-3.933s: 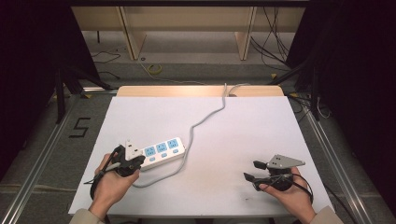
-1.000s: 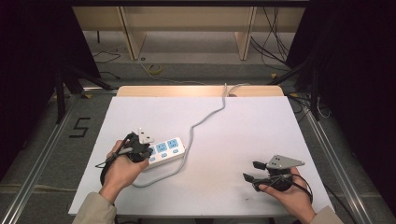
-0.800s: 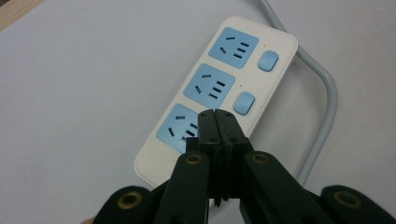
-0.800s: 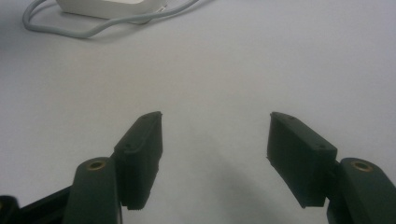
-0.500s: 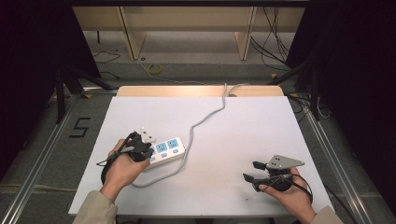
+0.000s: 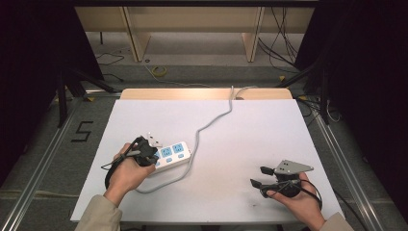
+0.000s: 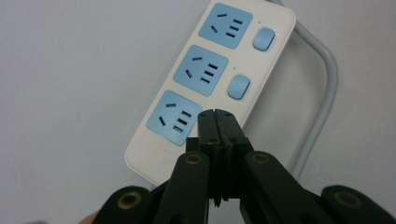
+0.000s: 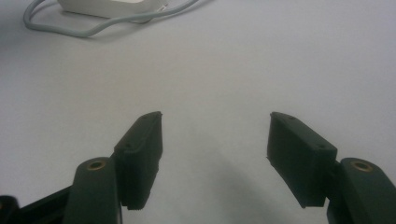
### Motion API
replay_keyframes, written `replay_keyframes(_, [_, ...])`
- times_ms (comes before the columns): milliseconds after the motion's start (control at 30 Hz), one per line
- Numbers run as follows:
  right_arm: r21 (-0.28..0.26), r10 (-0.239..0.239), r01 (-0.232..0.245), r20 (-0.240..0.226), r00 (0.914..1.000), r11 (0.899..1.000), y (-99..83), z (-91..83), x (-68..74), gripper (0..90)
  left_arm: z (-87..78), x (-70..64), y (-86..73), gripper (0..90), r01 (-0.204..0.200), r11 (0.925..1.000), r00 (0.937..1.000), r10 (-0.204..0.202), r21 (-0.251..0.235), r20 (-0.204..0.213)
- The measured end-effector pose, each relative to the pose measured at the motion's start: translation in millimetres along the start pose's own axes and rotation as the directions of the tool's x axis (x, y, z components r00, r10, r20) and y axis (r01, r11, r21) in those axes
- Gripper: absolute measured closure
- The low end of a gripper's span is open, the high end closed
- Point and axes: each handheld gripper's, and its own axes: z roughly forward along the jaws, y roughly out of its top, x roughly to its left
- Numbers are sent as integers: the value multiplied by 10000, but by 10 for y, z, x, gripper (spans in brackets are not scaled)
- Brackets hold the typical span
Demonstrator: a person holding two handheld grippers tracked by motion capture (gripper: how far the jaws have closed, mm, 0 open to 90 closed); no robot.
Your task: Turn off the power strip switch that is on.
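On my left, my left gripper (image 6: 149, 155) sits over the near-left end of the white power strip (image 6: 171, 156), which lies on the white table (image 6: 250, 130) a little left of centre and towards my edge. In the left gripper view my left gripper's (image 7: 217, 117) two black jaws are pressed flat together with nothing between them, their joined tip hovering right at the lower right corner of the nearest blue socket (image 7: 175, 117); I cannot tell whether the tip actually touches the strip. Beyond it the power strip (image 7: 205, 79) runs away from me with a middle socket (image 7: 201, 71) and a far socket (image 7: 224, 25), and two blue rocker switches (image 7: 238, 87) beside them on the right edge. The grey cable (image 6: 211, 120) leaves the strip, loops round its near side and then snakes away across the table towards the far edge. Moving right, a wide stretch of bare table separates the strip from my right gripper (image 6: 257, 177), which I hold near the right front corner, well apart from the strip, its grey three-cornered plate (image 6: 291, 167) on top. In the right gripper view my right gripper's (image 8: 215, 128) jaws are spread wide above the white surface, gripping nothing, with the strip's end (image 8: 105, 7) and a curl of cable (image 8: 70, 30) far off at the top left.
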Motion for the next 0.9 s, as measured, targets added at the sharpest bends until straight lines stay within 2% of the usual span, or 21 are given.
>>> replay_keyframes(233, [13, -11, 11, 2, 10000, 10000, -1, 1, 0, 367, 38, 1, 13, 895, -123, 9996, 9999, 122, 251, 68])
replay_keyframes(900, [2, -12, 12, -11, 10000, 10000, 0, 2, 2, 367, 131, 24, 44, 894, -314, 9983, 9995, 315, 490, -6])
